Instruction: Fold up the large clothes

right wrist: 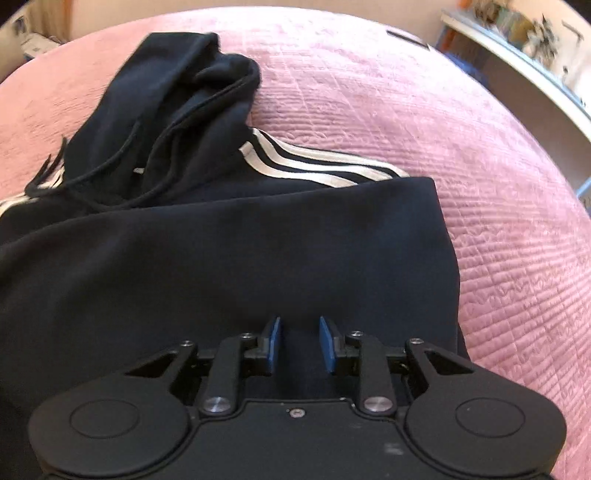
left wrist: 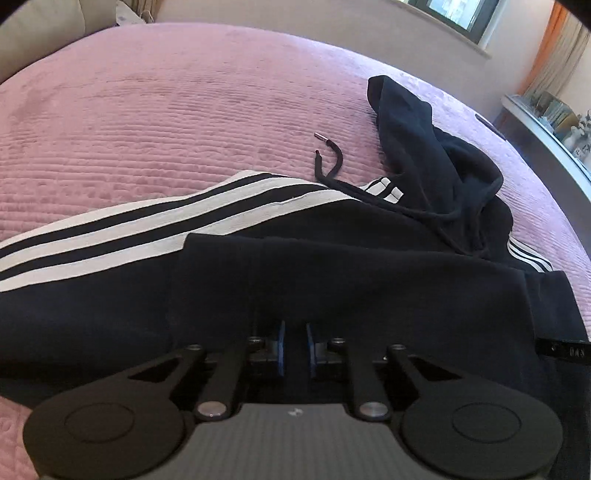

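A black hoodie with white sleeve stripes lies on a pink bedspread. Its lower part is folded up over the chest. The hood lies crumpled at the far end, and a drawstring trails onto the spread. My left gripper sits low on the near fold, its blue pads almost together with dark cloth pinched between them. In the right wrist view the same hoodie fills the near field, hood at upper left. My right gripper stands over the folded body near its right edge, pads apart, cloth lying below the gap.
Pink quilted bedspread stretches beyond and to the right of the garment. A white shelf with small items runs along the far right. A small dark flat object rests on the bed's far edge. A window is behind.
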A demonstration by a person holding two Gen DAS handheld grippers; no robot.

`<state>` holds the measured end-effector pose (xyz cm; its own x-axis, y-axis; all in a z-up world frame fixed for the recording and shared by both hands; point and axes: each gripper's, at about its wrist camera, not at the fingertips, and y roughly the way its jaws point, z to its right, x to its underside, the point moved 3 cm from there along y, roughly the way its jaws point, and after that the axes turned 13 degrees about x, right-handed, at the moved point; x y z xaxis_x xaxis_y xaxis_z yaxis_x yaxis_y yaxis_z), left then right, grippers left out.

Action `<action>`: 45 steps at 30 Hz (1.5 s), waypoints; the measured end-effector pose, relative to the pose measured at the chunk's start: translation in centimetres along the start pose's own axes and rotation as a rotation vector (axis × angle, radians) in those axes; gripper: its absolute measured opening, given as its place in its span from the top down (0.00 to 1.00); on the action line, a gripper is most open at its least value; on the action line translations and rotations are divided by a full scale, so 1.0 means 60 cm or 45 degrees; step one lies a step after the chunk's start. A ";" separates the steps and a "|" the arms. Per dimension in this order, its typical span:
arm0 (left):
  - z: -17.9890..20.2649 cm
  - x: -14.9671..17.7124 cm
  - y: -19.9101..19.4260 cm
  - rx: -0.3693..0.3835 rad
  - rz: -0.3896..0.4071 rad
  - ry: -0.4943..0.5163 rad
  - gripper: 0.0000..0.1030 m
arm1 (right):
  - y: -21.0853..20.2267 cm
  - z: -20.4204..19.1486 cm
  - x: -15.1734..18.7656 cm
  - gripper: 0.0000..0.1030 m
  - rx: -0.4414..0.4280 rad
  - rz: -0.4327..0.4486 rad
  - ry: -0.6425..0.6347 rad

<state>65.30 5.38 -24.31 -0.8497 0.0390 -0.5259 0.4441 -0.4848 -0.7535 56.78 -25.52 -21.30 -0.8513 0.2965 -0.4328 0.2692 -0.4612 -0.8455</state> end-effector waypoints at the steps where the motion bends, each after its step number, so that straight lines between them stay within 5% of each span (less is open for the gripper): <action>1: -0.001 0.003 -0.014 -0.013 0.009 -0.004 0.89 | -0.002 0.002 -0.003 0.70 0.004 -0.015 0.003; 5: -0.005 0.010 -0.086 -0.038 0.104 0.021 0.87 | -0.049 0.007 0.003 0.69 -0.068 0.039 0.063; 8: -0.037 0.022 -0.143 -0.209 0.132 0.066 0.84 | -0.080 -0.029 0.021 0.67 -0.095 0.120 -0.017; 11: -0.085 0.025 -0.200 -0.413 0.148 0.143 0.83 | -0.059 -0.071 0.048 0.67 -0.069 0.033 -0.143; 12: -0.104 0.021 -0.214 -0.463 0.144 0.169 0.75 | -0.061 -0.076 0.050 0.67 -0.056 0.051 -0.145; 15: -0.157 0.002 -0.235 -0.601 0.077 0.301 0.16 | -0.069 -0.080 0.043 0.65 -0.065 0.077 -0.159; 19: -0.197 -0.006 -0.208 -0.783 -0.037 0.668 0.21 | -0.062 -0.081 0.039 0.60 -0.070 0.053 -0.164; 24: -0.245 -0.016 -0.154 -0.747 -0.236 0.735 0.24 | -0.056 -0.078 0.034 0.56 -0.065 0.044 -0.155; 26: -0.266 -0.032 -0.149 -0.747 -0.220 0.668 0.44 | -0.055 -0.081 0.035 0.56 -0.061 0.047 -0.157; 27: -0.276 -0.038 -0.154 -0.745 -0.204 0.629 0.74 | -0.055 -0.082 0.036 0.56 -0.058 0.050 -0.158; 28: -0.283 -0.049 -0.162 -0.735 -0.181 0.583 0.87 | -0.055 -0.082 0.037 0.56 -0.056 0.053 -0.158; 32: -0.266 -0.083 -0.254 -0.655 0.112 0.361 0.88 | -0.068 -0.074 0.042 0.56 -0.075 0.059 -0.133; 35: -0.229 -0.104 -0.369 -0.382 0.412 0.135 0.88 | -0.085 -0.063 0.048 0.56 -0.102 0.078 -0.114; 37: -0.191 -0.114 -0.431 -0.280 0.546 0.096 0.88 | -0.097 -0.057 0.054 0.56 -0.118 0.080 -0.108; 41: -0.087 -0.133 -0.493 -0.048 0.670 0.116 0.88 | -0.120 -0.038 0.070 0.55 -0.167 0.076 -0.096; 45: 0.021 -0.147 -0.454 0.118 0.702 0.151 0.88 | -0.132 -0.015 0.089 0.53 -0.213 0.065 -0.082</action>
<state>60.36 17.14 1.35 -0.4591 -0.1466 -0.8762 0.7817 -0.5353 -0.3201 50.49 -19.50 -17.19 -0.8603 0.2192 -0.4602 0.3796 -0.3269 -0.8655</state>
